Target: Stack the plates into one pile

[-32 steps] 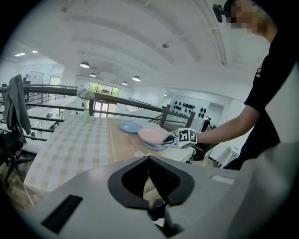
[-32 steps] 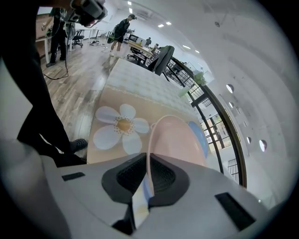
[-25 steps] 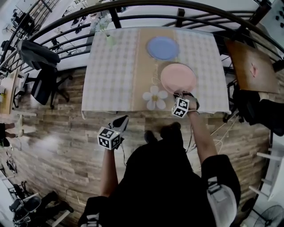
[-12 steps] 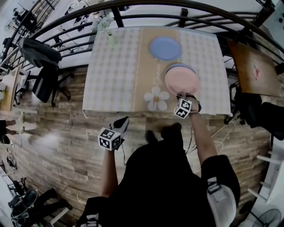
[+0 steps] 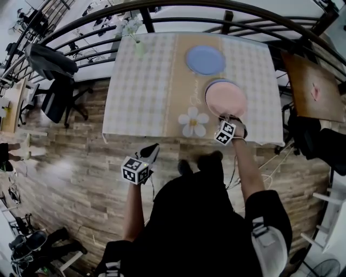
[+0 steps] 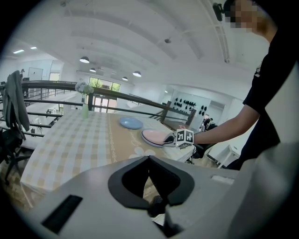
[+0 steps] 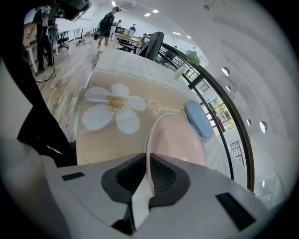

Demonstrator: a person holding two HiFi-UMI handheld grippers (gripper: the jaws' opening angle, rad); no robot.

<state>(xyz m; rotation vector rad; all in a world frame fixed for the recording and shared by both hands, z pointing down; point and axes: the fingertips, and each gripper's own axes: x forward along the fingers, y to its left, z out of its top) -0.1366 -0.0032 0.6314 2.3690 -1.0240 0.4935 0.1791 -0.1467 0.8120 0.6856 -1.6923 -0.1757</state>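
1. The surface point(image 5: 140, 92) is a square shape with a soft checked cloth on it. A plain tan strip runs down the middle, with a big white flower point(image 5: 193, 122) printed on it.
2. The pink plate point(image 5: 226, 99) is round and smooth. It is near the front right part of the surface, just past the flower.
3. The right gripper point(image 5: 226, 117) has its fingers closed on the near rim of the pink plate. In the right gripper view, the thin rim goes right in between the fingers point(image 7: 140, 196), and the pink plate point(image 7: 175, 140) looks tipped, with the held edge up.
4. The blue plate point(image 5: 205, 59) is round and smooth too. It lies flat on the tan strip, farther back, close to the pink plate but not touching it.
5. The left gripper point(image 5: 151, 149) is off the surface, over the wood plank floor point(image 5: 70, 178). Its fingers are pressed together and hold nothing. In the left gripper view the two grey fingers point(image 6: 135, 163) meet at a point.
6. A small green vase point(image 5: 139, 47) with flowers stands at the back left of the surface.
7. A curved black metal rail point(image 5: 178, 6) runs behind the surface.
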